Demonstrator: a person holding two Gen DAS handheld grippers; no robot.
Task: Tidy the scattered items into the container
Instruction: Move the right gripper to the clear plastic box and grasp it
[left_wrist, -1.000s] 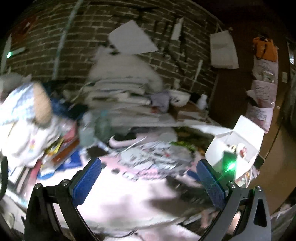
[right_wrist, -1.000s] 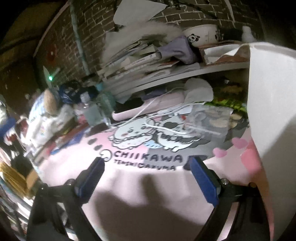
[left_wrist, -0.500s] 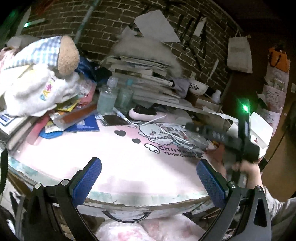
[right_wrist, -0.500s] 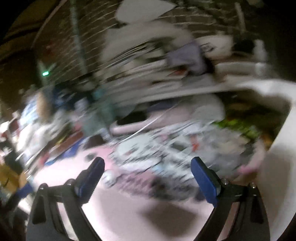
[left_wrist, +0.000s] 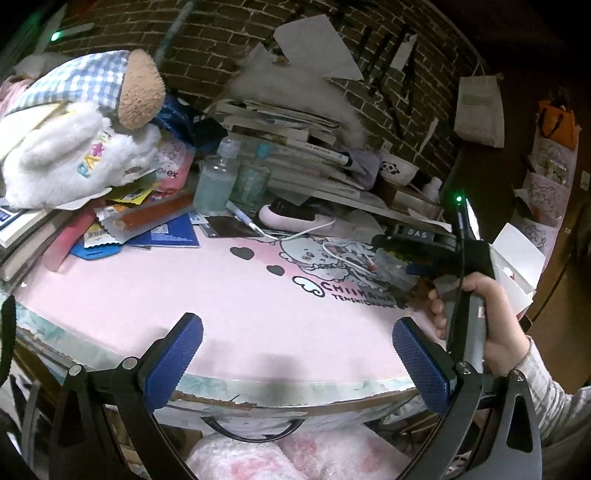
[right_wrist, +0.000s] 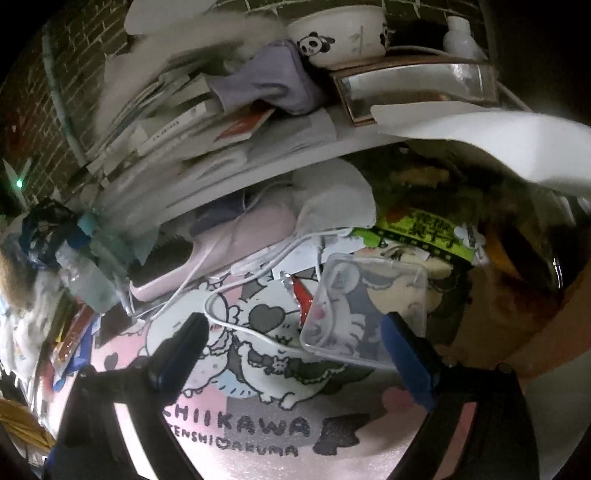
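Lay flat on the pink mat (right_wrist: 332, 454) at one o'clock from the empty, wide-spread right gripper (right_wrist: 295, 354): clear phone case (right_wrist: 364, 310), probably light, bendy, slick, best pinched across its near raised rim; left gripper (left_wrist: 295, 354) likewise released.

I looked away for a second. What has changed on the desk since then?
The right tongs have swung in over the pink mat, closer to the clear plastic case. The left tongs dropped back to the desk's near edge. Both stay open and empty; the clutter is unmoved.
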